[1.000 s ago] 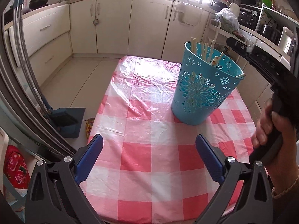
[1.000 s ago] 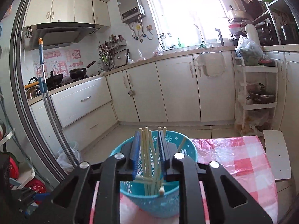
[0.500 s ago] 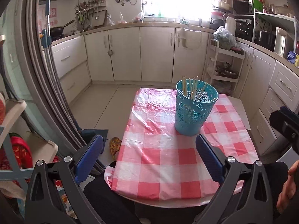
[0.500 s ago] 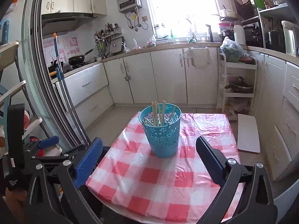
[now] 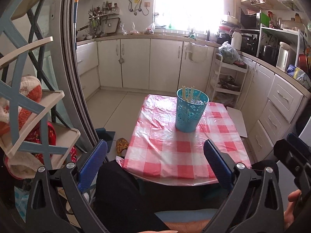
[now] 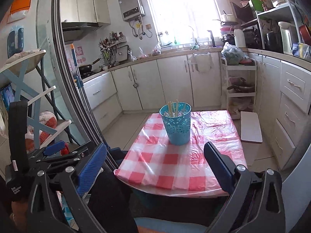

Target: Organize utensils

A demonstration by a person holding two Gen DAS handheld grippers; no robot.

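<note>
A blue perforated plastic basket point(image 5: 189, 112) stands upright on a small table with a red-and-white checked cloth point(image 5: 175, 153). Several wooden chopsticks point(image 5: 188, 92) stand in it. The basket also shows in the right wrist view point(image 6: 176, 124) with the chopsticks point(image 6: 173, 107) inside. My left gripper point(image 5: 155, 163) is open and empty, held back from the table's near edge. My right gripper point(image 6: 155, 163) is open and empty, also back from the table. The right gripper's body shows at the lower right of the left wrist view point(image 5: 293, 161).
The person's dark-clothed legs point(image 5: 120, 190) lie below both grippers. A grey sliding-door frame point(image 5: 75, 77) and a blue shelf rack point(image 5: 29, 104) stand at the left. A white wheeled rack point(image 5: 227, 81) and cabinets stand beyond the table. A white board point(image 6: 250, 127) lies right of the table.
My right gripper let go of the chopsticks into the basket and opened. Both grippers pulled back and up, away from the table, so the basket now looks small and far.
</note>
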